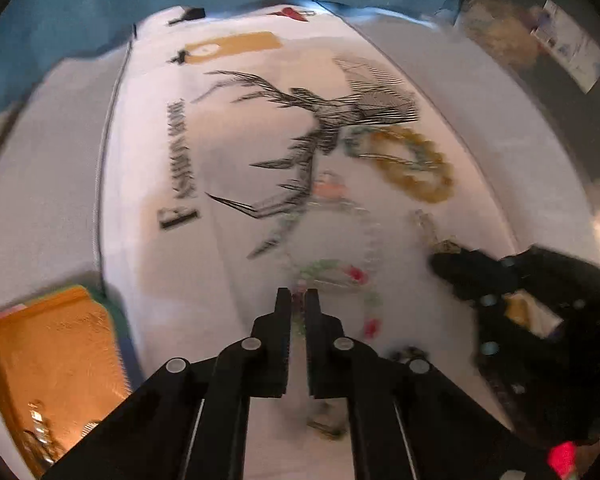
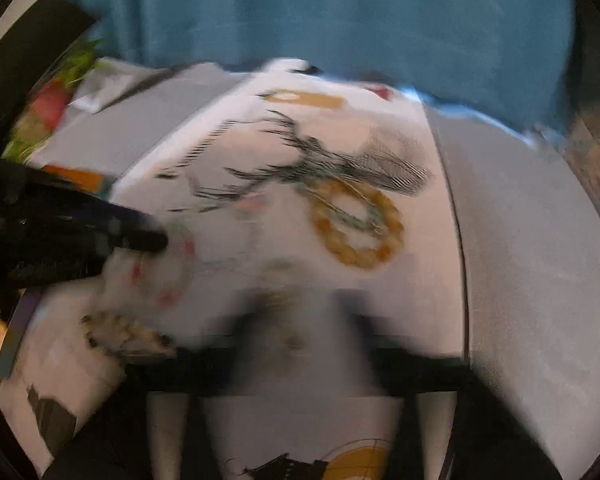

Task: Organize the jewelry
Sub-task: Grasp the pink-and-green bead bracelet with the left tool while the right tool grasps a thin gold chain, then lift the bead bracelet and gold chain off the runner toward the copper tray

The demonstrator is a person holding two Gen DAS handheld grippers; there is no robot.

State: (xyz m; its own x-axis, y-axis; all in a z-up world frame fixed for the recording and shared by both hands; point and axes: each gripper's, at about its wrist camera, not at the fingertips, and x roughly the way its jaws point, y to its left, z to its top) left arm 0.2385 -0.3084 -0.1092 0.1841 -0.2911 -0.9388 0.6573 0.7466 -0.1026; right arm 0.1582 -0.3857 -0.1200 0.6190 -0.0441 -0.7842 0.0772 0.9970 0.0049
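Observation:
Jewelry lies scattered on a white printed cloth (image 1: pixel 172 280) with a black deer drawing. A yellow bead bracelet (image 1: pixel 416 164) lies far right; it also shows in the right wrist view (image 2: pixel 360 224). My left gripper (image 1: pixel 298 296) is nearly shut over a thin bracelet with green and red beads (image 1: pixel 340 276), with something thin between the jaws. My right gripper (image 2: pixel 304 312) is badly blurred, its jaws apart, near a small gold piece (image 2: pixel 280 300). A pale bead bracelet (image 2: pixel 124 336) lies at the lower left of the right wrist view. The left gripper shows there too (image 2: pixel 156 240).
An orange-gold box (image 1: pixel 56 364) stands at the cloth's lower left. The right gripper's black body (image 1: pixel 540 300) is at the right of the left wrist view. A teal curtain (image 2: pixel 320 12) hangs behind. Grey fabric (image 2: pixel 540 260) borders the cloth.

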